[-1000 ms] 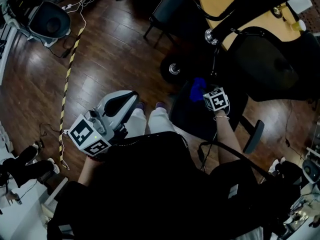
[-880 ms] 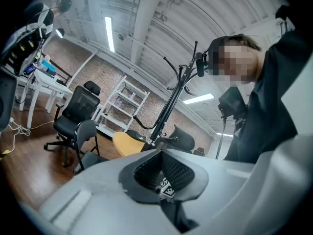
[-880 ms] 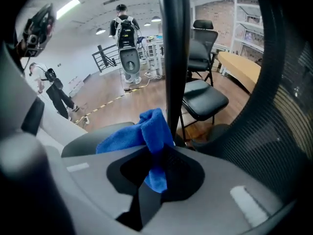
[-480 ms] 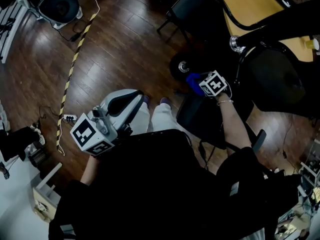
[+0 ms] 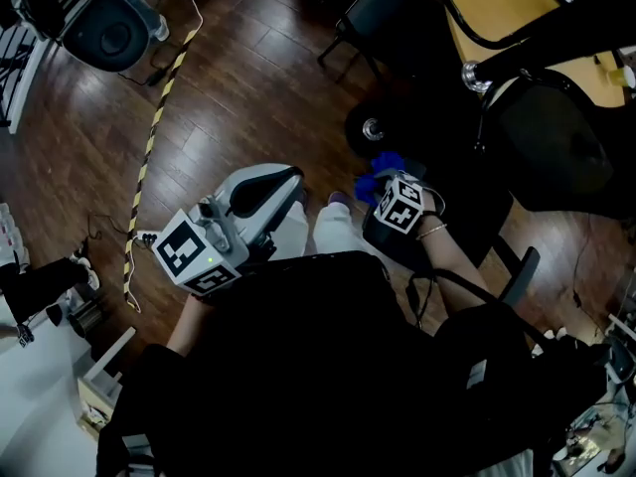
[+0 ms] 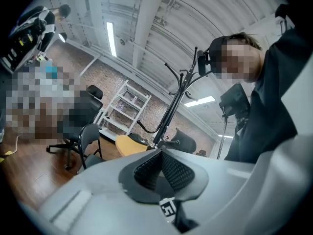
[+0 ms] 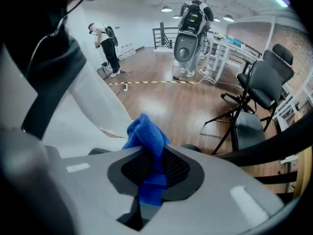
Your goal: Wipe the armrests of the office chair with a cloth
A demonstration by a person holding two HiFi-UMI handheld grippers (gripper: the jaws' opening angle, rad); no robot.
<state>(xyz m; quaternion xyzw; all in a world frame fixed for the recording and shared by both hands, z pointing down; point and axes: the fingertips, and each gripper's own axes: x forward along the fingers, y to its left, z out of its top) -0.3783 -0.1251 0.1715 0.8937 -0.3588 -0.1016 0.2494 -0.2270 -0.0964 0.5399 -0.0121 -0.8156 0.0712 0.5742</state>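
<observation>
Dark wood floor (image 5: 248, 87) lies below. Our right gripper (image 5: 384, 189) pinches the blue cloth (image 5: 378, 164) between its fingers, just over the office chair (image 5: 467, 227) — its likely armrest (image 5: 521, 271) sits further right. Our left gripper (image 5: 290, 179) — fingers pressed together, empty — is farther off.

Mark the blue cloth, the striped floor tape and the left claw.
blue cloth (image 7: 146, 133), right gripper view, bunched end sticking out past the jaws.
striped floor tape (image 5: 148, 157), head view, middle of its run.
left claw (image 6: 160, 166), left gripper view, midway between its jaws.

Striped tape (image 5: 149, 152) on wooden floor (image 5: 258, 87)
</observation>
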